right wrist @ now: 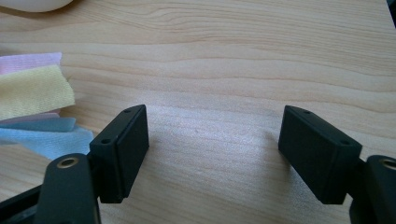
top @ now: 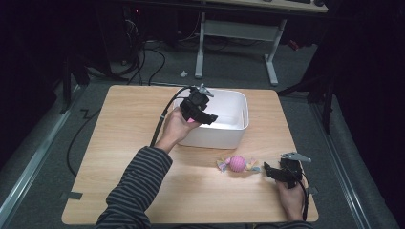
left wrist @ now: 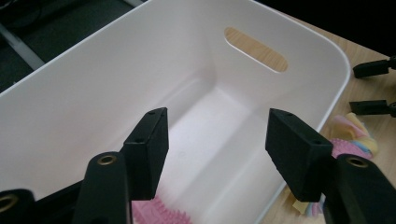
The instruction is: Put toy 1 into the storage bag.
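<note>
Pink spiky toys: two, one binned, one out.
Your left gripper [top: 203,114] hangs released over the white bin [top: 239,125]; the tabletop toy [top: 237,163] points three-to-nine; your right gripper [top: 270,171] gapes.

A wooden table [top: 143,157] bears a white bin [top: 229,136] and a pink ball toy [top: 237,163].

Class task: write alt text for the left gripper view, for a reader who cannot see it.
The left gripper, jaws open, hovers over a white bin, with a pink spiky toy lying on the bin's floor just below them. A pink toy with pastel ribbons lies on the wooden table beside the bin.
</note>
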A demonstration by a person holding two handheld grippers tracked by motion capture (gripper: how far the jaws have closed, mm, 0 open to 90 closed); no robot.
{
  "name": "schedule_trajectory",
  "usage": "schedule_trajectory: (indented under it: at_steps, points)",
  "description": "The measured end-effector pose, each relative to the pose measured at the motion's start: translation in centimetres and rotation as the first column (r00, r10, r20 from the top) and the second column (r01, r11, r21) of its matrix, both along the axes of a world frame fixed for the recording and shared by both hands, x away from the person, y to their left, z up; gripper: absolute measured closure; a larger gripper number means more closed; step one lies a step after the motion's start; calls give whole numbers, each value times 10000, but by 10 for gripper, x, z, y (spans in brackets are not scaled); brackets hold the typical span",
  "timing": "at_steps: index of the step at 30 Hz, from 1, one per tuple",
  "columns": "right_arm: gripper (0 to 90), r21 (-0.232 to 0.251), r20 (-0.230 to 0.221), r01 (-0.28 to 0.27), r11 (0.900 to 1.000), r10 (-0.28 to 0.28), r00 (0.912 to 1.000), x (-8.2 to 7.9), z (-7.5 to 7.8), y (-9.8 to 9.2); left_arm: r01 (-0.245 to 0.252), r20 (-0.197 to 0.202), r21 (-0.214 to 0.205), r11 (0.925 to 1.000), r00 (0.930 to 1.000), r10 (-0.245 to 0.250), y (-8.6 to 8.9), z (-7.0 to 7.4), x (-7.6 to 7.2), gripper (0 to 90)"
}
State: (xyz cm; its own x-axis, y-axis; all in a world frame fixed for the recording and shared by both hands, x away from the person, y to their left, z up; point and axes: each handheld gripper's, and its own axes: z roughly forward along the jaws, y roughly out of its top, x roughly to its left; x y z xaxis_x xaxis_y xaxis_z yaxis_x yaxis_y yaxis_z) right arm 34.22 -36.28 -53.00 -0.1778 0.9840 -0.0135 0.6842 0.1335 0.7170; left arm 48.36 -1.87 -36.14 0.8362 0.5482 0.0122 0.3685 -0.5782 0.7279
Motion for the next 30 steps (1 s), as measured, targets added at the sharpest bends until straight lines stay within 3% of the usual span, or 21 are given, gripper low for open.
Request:
schedule_trajectory:
  at_steps: [6,8,16,30]
  points:
    - [247,5,-3,2,10000,-2,10000,0,0,0,-236,240,-517,9984,9994,249,22,8,-16,363]
    - [247,5,0,4,10000,-4,10000,0,0,0,-417,369,-935,9947,9983,453,39,12,-29,356]
    - [247,1,1,3,10000,-3,10000,0,0,0,-839,444,-1241,9887,9950,900,75,15,-51,328]
    - [247,6,0,7,10000,-7,10000,0,0,0,-1449,516,-1869,9716,9863,1570,115,13,-74,296]
